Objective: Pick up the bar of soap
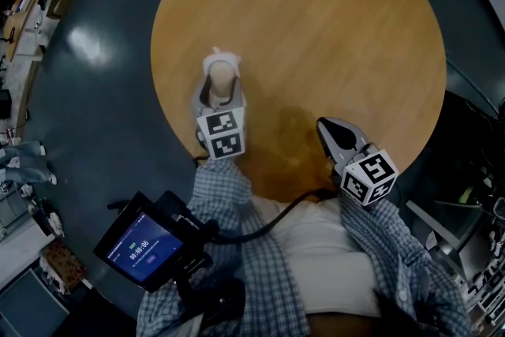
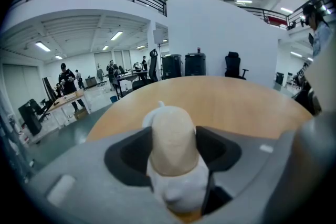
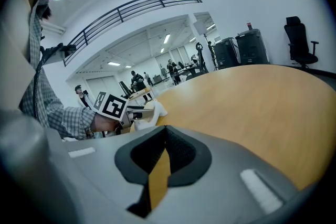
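A beige bar of soap (image 1: 222, 78), half out of a white wrapper, stands between the jaws of my left gripper (image 1: 220, 93), which is shut on it above the round wooden table (image 1: 316, 28). In the left gripper view the soap (image 2: 172, 139) fills the space between the dark pads (image 2: 131, 155), both pressing its sides. My right gripper (image 1: 330, 130) hangs over the table's near edge, shut and holding nothing; in its own view only a thin slit shows between the pads (image 3: 181, 152). From there the left gripper (image 3: 131, 113) and the white wrapper (image 3: 157, 109) appear at left.
A hand-held device with a lit screen (image 1: 142, 249) hangs at the person's left side, with a black cable (image 1: 268, 221) across the body. Dark floor surrounds the table. Desks, people and an office chair (image 2: 233, 65) stand far off.
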Tool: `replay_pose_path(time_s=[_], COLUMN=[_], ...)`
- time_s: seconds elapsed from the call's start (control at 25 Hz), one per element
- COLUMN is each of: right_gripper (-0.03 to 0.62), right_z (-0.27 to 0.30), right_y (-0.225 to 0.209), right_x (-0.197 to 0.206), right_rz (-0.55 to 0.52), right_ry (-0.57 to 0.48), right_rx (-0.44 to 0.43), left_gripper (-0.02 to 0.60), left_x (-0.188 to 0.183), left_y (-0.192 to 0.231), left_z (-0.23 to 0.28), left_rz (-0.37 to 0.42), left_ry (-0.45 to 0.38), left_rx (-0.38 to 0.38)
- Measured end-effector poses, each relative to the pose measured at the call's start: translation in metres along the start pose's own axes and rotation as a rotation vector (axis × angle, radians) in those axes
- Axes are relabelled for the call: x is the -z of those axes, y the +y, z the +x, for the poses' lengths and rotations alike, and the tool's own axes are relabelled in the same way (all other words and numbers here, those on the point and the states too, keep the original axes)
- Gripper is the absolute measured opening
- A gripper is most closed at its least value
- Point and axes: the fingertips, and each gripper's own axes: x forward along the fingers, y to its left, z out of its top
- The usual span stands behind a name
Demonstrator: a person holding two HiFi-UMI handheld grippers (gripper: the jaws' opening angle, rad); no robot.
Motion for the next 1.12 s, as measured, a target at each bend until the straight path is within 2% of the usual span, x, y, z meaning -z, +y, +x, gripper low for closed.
replay_pose_path(time_s=[0.48, 0.76, 0.92, 1.12], right_gripper=[0.003, 0.003, 0.003, 0.003], right_z=[0.013, -0.006, -0.004, -0.012], right_y=[-0.004, 0.011, 0.013, 0.026], right_x=[0.000, -0.003, -0.002, -0.008], right_rz=[-0.023, -0.040, -0.045, -0.058], right_ry=[-0.035, -0.063, -0.073, -0.080], right_rx=[-0.016, -0.023, -0.032, -0.042], left_gripper=[0.255, 0.255, 0.255, 0.255], left_x=[-0.012, -0.018, -0.027, -0.042], left_y=[-0.014, -0.029, -0.038, -0.045], left_z=[-0.010, -0.048, -0.063, -0.097], left_rz=[-0.003, -0.032, -0.126, -0.169], left_ry=[-0.087, -0.128, -0.149, -0.195], left_rx=[0.050, 0.081, 0.129, 0.172])
